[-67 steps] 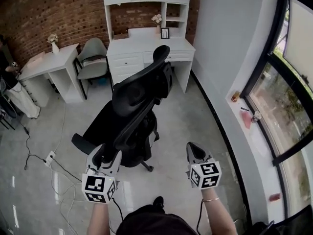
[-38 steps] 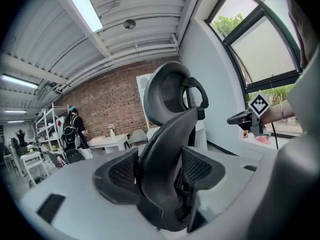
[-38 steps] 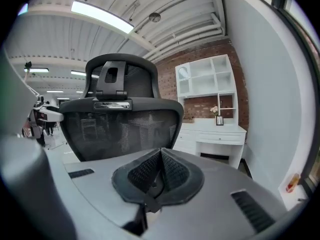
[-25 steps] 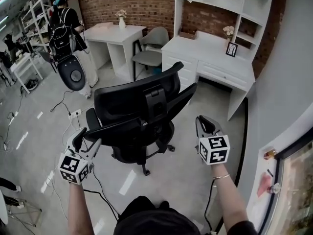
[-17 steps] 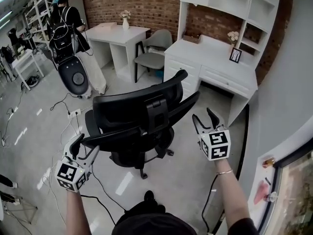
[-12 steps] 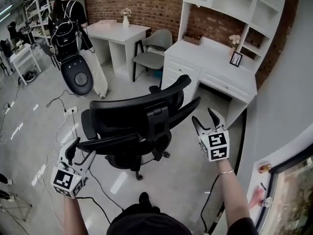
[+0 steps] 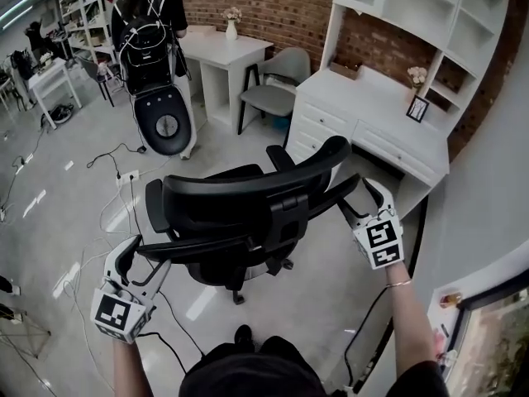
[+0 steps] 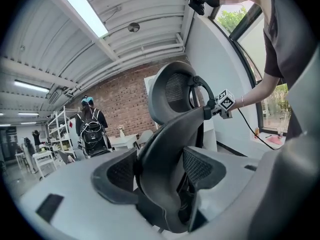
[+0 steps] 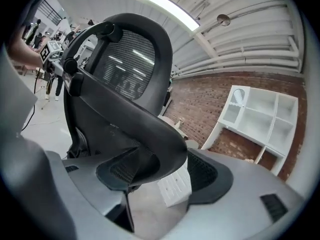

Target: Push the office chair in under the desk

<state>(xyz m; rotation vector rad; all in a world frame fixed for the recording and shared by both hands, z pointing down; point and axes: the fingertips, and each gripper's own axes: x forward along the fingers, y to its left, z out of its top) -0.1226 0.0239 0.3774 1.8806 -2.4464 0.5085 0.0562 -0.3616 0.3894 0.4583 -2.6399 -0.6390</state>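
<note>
Over on the left, the left tool [image 7: 142,263] is held low with its jaws spread. The curved lower frame bar of the office chair [image 7: 240,213] is straddled between them rather than clamped, probably so the back can be shoved and steered without a real grip being needed. The chair itself is parked out on the open floor, backrest turned toward the camera, and it's not yet tucked under the white desk [image 7: 372,122]. Further right, the right tool [image 7: 361,201] is open too, with the edge of the backrest lying across one pad, presumably so the push is shared from both sides and swivelling is avoided. The desk is set against the brick wall at the far right. Most of the wheel base is hidden under the seat, and the knee space is partly covered by the headrest and the right tool. How firmly the pads are pressed on the frame can't really be made out.
</note>
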